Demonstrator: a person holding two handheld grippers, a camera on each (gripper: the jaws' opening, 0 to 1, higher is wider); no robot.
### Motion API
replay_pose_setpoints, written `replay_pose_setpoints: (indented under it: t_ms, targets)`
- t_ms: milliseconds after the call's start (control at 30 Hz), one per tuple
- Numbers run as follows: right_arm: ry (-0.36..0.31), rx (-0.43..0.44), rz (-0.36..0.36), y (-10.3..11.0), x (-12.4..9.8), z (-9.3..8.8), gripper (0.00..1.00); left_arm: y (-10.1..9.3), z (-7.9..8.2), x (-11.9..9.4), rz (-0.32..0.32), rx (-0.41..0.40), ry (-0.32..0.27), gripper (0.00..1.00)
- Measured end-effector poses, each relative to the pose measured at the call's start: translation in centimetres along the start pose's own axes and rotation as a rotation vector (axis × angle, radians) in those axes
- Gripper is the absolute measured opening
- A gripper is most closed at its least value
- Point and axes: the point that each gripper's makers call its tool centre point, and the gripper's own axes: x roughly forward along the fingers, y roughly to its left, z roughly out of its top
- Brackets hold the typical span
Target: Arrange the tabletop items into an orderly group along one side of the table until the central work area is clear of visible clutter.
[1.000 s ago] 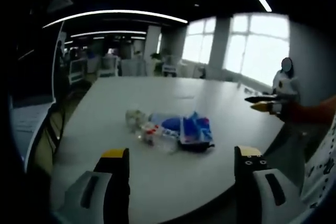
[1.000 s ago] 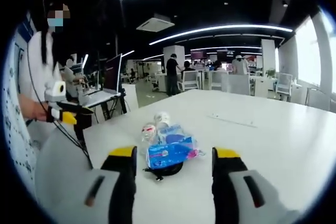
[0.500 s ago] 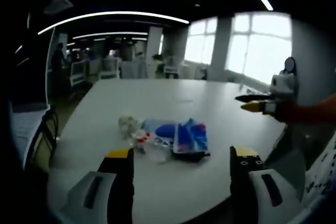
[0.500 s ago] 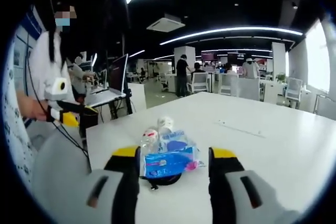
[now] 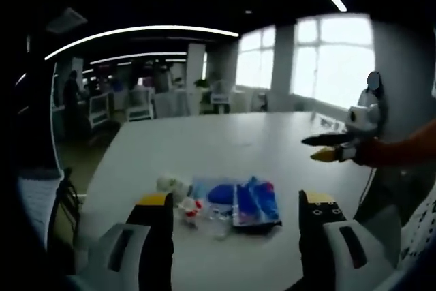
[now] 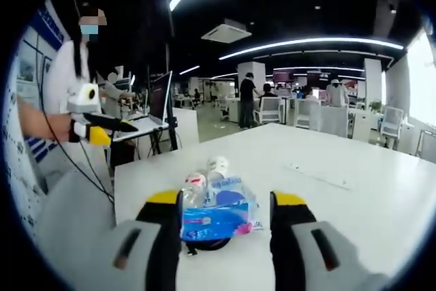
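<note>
**Small cluster of items sits between both open hand-held grippers**

In the left gripper view, the left hand-held gripper stands with its two yellow-tipped jaws wide apart, holding nothing. Between and just beyond them, near the close edge of the white worktop, lies a tight cluster: a blue tissue pack on the right, a clear plastic bottle with a red-and-white label lying on its side beside it, and a small whitish roll at the cluster's left end. This view also takes in bright windows on the far wall. The right hand-held gripper enters from the right, held above the worktop's edge with its dark and yellow tips close together; from this angle I cannot tell their gap.

The right gripper view looks at the same cluster from another side. The right hand-held gripper's own jaws are spread, with the tissue pack lying between their tips, not pinched. Behind it are the bottle and the whitish roll, and a dark object, too hidden to identify, pokes out from under the pack. This view adds a person on the left holding the left hand-held gripper off the worktop's edge, a laptop on a stand, and office chairs and people in the background.
</note>
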Motion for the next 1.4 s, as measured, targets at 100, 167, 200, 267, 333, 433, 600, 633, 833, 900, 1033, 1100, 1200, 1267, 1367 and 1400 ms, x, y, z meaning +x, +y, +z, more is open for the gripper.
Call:
replay_pose_setpoints:
  t_ms: [100, 167, 200, 267, 333, 433, 600, 633, 833, 900, 1033, 1100, 1200, 1267, 1367, 1400]
  targets:
    - [-0.006, -0.002, 0.001, -0.5, 0.1, 0.2, 0.5, -1.1, 0.3, 0.2, -0.008, 0.013, -0.001, 0.71]
    - [-0.008, -0.004, 0.005, -0.8, 0.2, 0.3, 0.49, -1.2, 0.5, 0.3, -0.004, 0.044, 0.003, 0.69]
    - [-0.007, -0.006, 0.008, -0.9, 0.3, 0.2, 0.5, -1.4, 0.8, 0.4, -0.009, 0.045, 0.003, 0.69]
    - [-0.004, -0.01, 0.011, -1.2, 0.4, 0.2, 0.49, -1.7, 2.0, 0.4, -0.007, 0.042, -0.009, 0.69]
    - [-0.014, -0.012, 0.012, -1.3, 0.5, 0.5, 0.49, -2.2, 3.3, 0.5, -0.013, 0.075, -0.031, 0.67]
    - [-0.022, -0.009, 0.017, -1.4, 0.8, 0.8, 0.49, -3.3, 4.8, 1.1, -0.014, 0.109, -0.022, 0.69]
    - [-0.022, -0.015, 0.026, -1.7, 1.4, 1.0, 0.49, -4.5, 4.9, 2.5, 0.031, 0.125, 0.023, 0.7]
    - [-0.02, -0.018, 0.028, -1.8, 1.5, 1.0, 0.49, -4.3, 4.1, 2.6, 0.059, 0.127, 0.059, 0.68]
    - [-0.015, -0.032, 0.045, -2.0, 2.4, 0.9, 0.47, -4.7, 1.7, 3.7, 0.086, 0.067, 0.081, 0.65]
    - [-0.012, -0.031, 0.052, -2.0, 2.6, 0.7, 0.46, -4.4, 1.3, 3.6, 0.102, 0.036, 0.079, 0.63]
    - [0.014, -0.031, 0.062, -2.2, 3.0, -0.1, 0.46, -4.0, 0.1, 3.9, 0.148, -0.01, 0.088, 0.63]
    - [0.017, -0.035, 0.064, -2.2, 3.2, -0.4, 0.44, -4.2, -0.7, 4.2, 0.155, -0.025, 0.108, 0.63]
    - [0.026, -0.028, 0.07, -2.3, 3.5, -0.7, 0.43, -4.3, -1.4, 4.6, 0.167, -0.053, 0.117, 0.59]
    - [0.033, -0.029, 0.075, -2.3, 3.7, -1.0, 0.43, -4.5, -1.7, 4.9, 0.173, -0.061, 0.117, 0.58]
    - [0.042, -0.028, 0.082, -2.3, 4.0, -1.3, 0.43, -4.5, -2.2, 5.3, 0.182, -0.074, 0.129, 0.57]
    - [0.042, -0.023, 0.086, -2.3, 4.1, -1.4, 0.43, -4.6, -2.4, 5.4, 0.18, -0.084, 0.132, 0.57]
